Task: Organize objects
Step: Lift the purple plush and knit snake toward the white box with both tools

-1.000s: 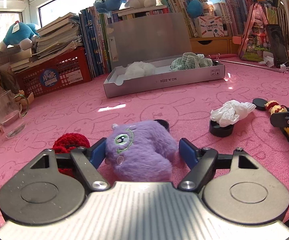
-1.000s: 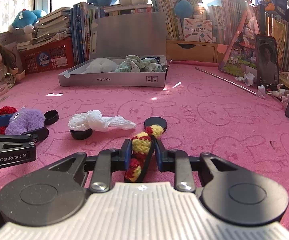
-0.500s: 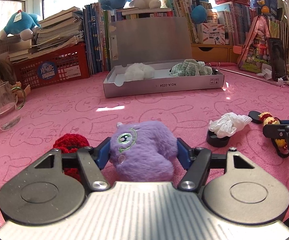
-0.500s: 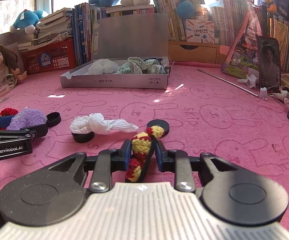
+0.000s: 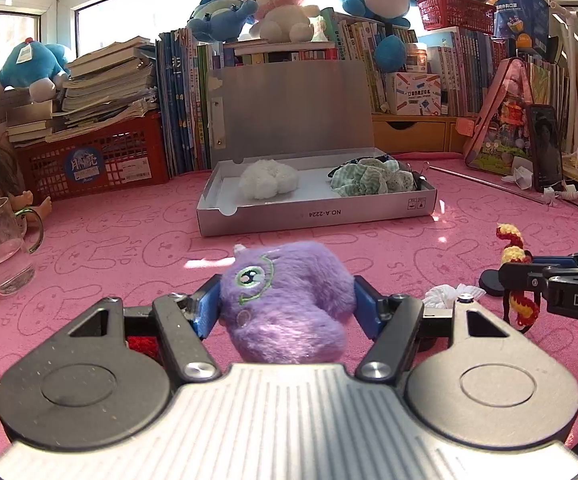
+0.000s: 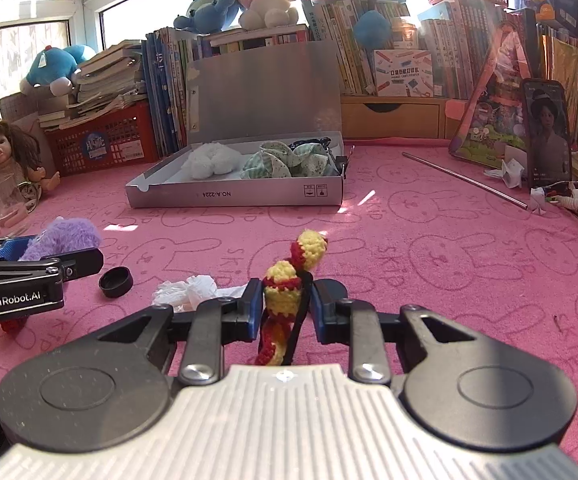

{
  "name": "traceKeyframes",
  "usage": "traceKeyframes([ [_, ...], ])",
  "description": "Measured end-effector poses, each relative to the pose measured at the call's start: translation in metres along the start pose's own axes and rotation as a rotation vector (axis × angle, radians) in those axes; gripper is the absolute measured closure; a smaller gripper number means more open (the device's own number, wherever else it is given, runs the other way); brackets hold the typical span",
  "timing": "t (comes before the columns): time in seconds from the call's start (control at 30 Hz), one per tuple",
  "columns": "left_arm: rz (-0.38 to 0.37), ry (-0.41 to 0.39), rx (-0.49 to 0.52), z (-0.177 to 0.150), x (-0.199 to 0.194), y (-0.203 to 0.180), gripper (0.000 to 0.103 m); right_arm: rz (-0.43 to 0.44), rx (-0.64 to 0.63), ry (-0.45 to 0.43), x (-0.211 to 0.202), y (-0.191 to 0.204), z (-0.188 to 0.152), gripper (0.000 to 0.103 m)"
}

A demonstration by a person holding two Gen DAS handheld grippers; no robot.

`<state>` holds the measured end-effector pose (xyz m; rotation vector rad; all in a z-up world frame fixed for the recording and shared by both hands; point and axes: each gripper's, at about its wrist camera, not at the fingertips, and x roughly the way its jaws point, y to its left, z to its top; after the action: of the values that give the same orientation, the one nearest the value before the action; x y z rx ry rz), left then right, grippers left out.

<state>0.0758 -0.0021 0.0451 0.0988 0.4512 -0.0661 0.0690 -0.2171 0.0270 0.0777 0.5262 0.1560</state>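
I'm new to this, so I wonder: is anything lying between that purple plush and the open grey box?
Nothing visible. The left gripper is shut on the purple plush, and only bare pink cloth lies between it and the grey box. The box's middle, between the white fluff and green fabric, looks free.

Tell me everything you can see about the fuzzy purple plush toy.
The fuzzy purple plush toy is a small rounded lump of lilac fur with one embroidered green eye and a pale nub on top. It sits squeezed between the blue pads of the left gripper, lifted clear of the pink bunny-print tablecloth.
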Motion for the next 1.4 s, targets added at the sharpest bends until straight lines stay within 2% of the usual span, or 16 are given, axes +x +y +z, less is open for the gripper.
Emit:
traceKeyframes([
  [0.37,-0.046,-0.019,-0.059,0.042,0.012,0.018,0.031,0.028,0.011,-0.007,0.014,-0.008,0.042,0.073],
  [0.73,-0.07,-0.029,-0.088,0.087,0.047,0.039,0.031,0.058,0.028,0.024,0.043,-0.022,0.087,0.073],
  [1.1,-0.073,-0.018,-0.117,0.11,0.087,0.057,0.031,0.093,0.091,0.052,0.07,-0.037,0.118,0.073],
  [1.4,-0.072,0.009,-0.157,0.121,0.127,0.066,0.031,0.139,0.158,0.063,0.105,-0.034,0.142,0.073],
])
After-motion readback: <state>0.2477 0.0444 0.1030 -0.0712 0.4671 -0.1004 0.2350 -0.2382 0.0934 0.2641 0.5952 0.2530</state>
